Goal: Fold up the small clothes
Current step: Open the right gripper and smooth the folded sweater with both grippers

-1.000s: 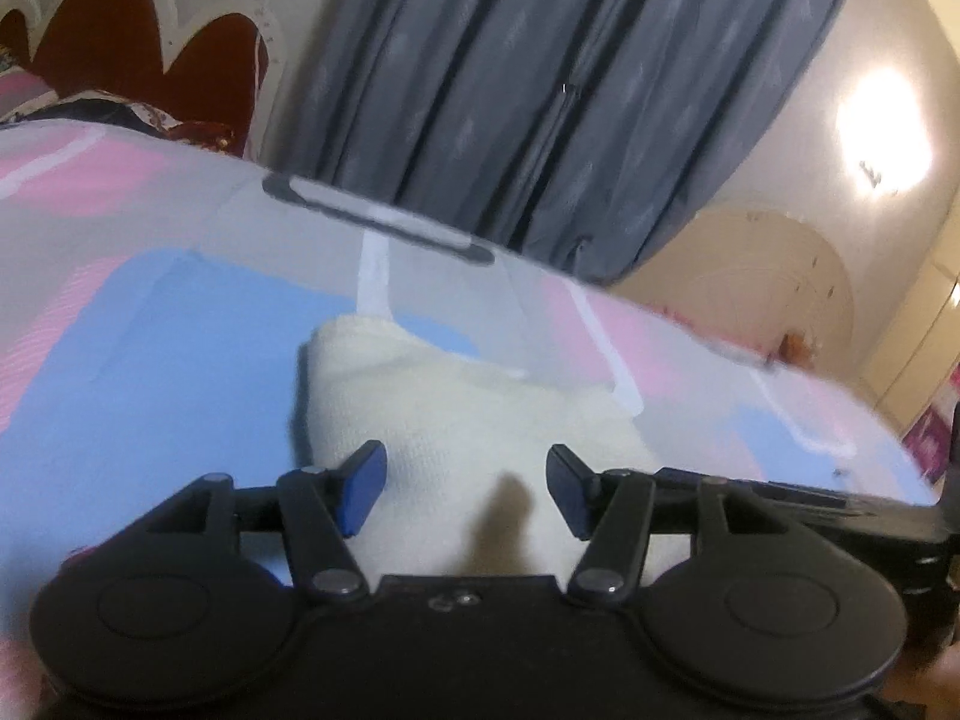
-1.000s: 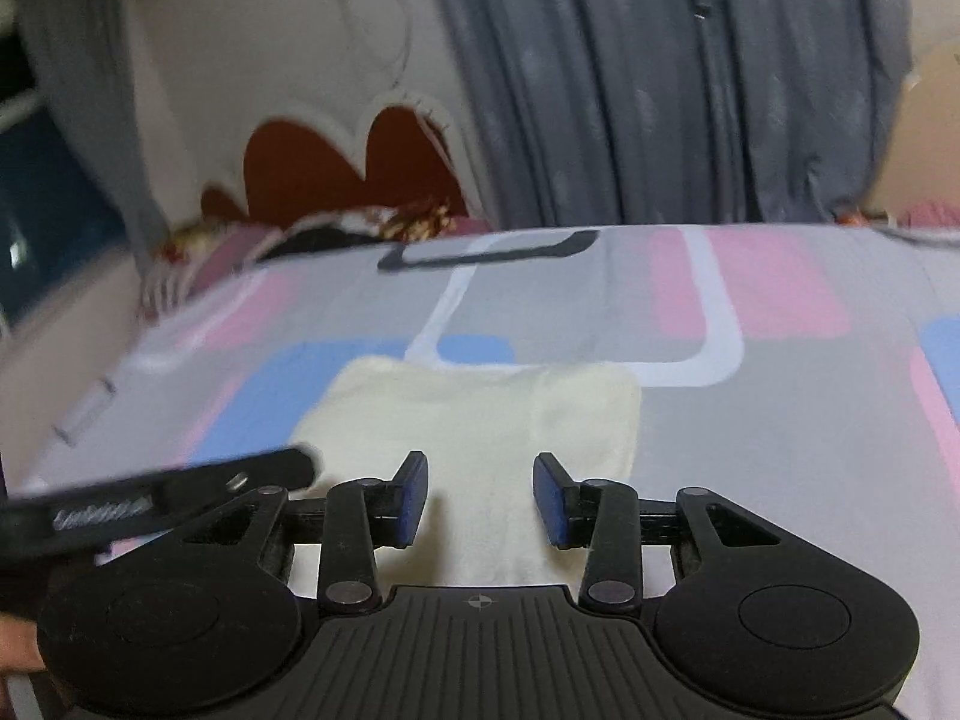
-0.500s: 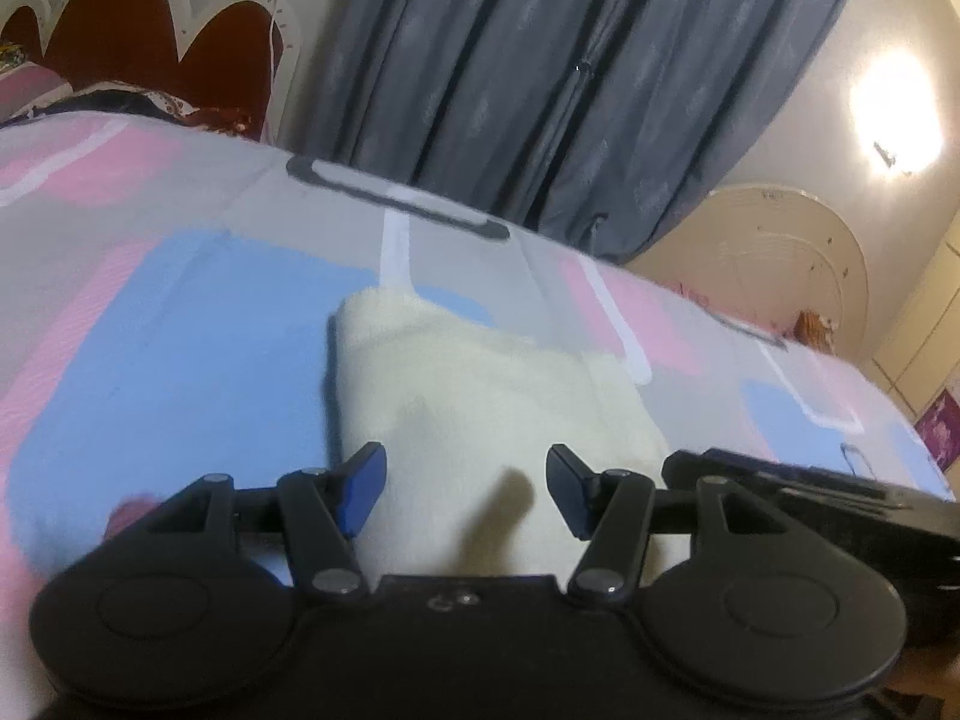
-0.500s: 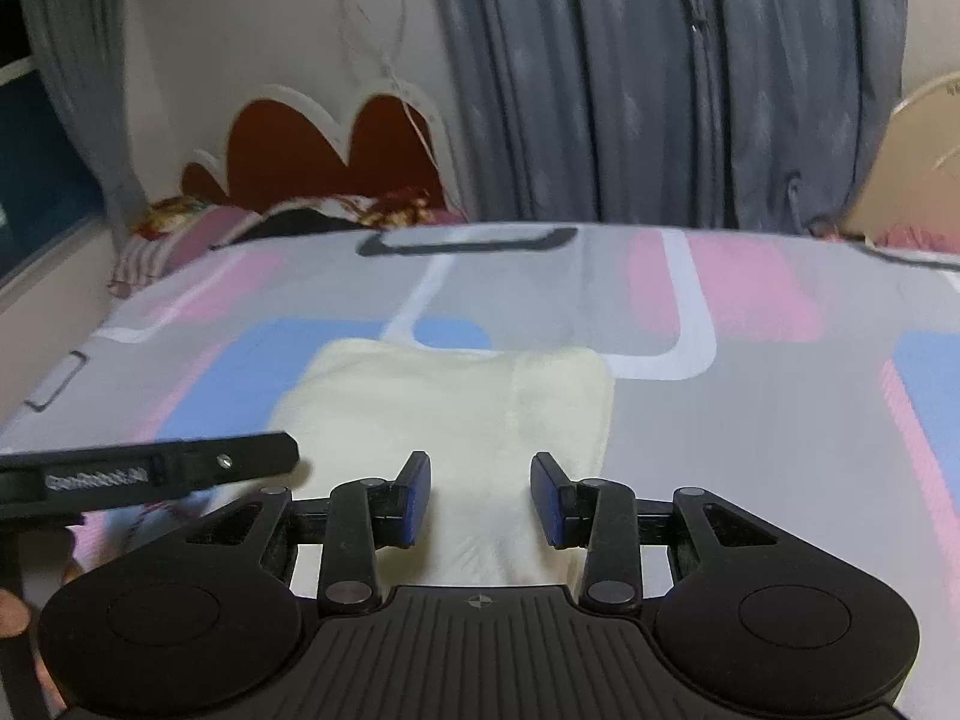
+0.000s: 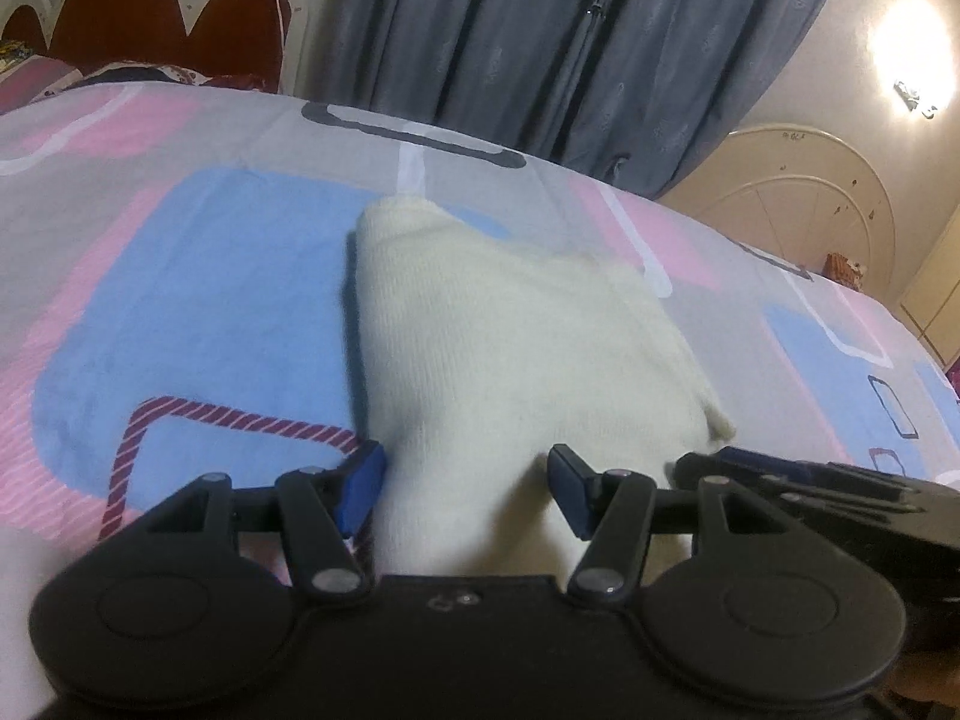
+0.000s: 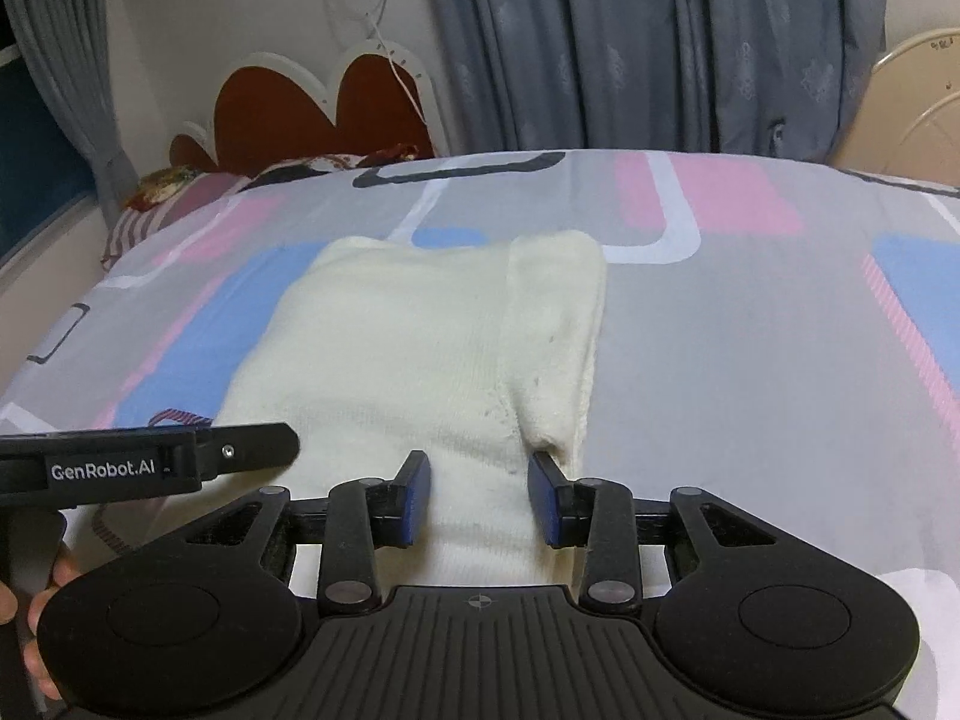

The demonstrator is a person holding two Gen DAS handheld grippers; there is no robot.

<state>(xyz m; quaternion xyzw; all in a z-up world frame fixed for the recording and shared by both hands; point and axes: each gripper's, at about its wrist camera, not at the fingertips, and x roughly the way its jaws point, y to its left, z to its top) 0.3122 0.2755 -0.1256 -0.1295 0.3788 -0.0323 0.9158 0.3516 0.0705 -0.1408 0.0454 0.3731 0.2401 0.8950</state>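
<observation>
Left wrist view. A cream knit garment (image 5: 516, 348) is seen lying flat on the bed (image 5: 180, 276), over the blue and pink patches of the patterned bedsheet. The left tongs (image 5: 465, 495) are set wide, with nothing gripped; the near edge of the garment lies between and under the blue pads (image 5: 360, 489). Whether the pads touch the cloth cannot be told. The garment's far corner is rounded over, and a seam or folded edge runs down the side nearer the right tongs (image 5: 798, 480), whose black fingers show at the garment's near right corner. A grey curtain (image 5: 540, 48) hangs beyond the bed.

Right wrist view. The same garment (image 6: 408, 348) is seen as a neat, roughly rectangular shape on the bed (image 6: 750, 330). A narrower strip along its right side appears to be laid back over the main panel, so at least one lengthwise fold is judged done. The right tongs (image 6: 480, 501) are moderately open and hold nothing; the near hem of the garment passes between the pads (image 6: 546, 504). The left tongs (image 6: 252, 450) are seen just beside the garment's near left corner; from this side their opening cannot be told.

Progress, as judged: side fold in place, cloth smooth. Likely left: gripping the near hem at both corners and folding it away toward the far edge.
</observation>
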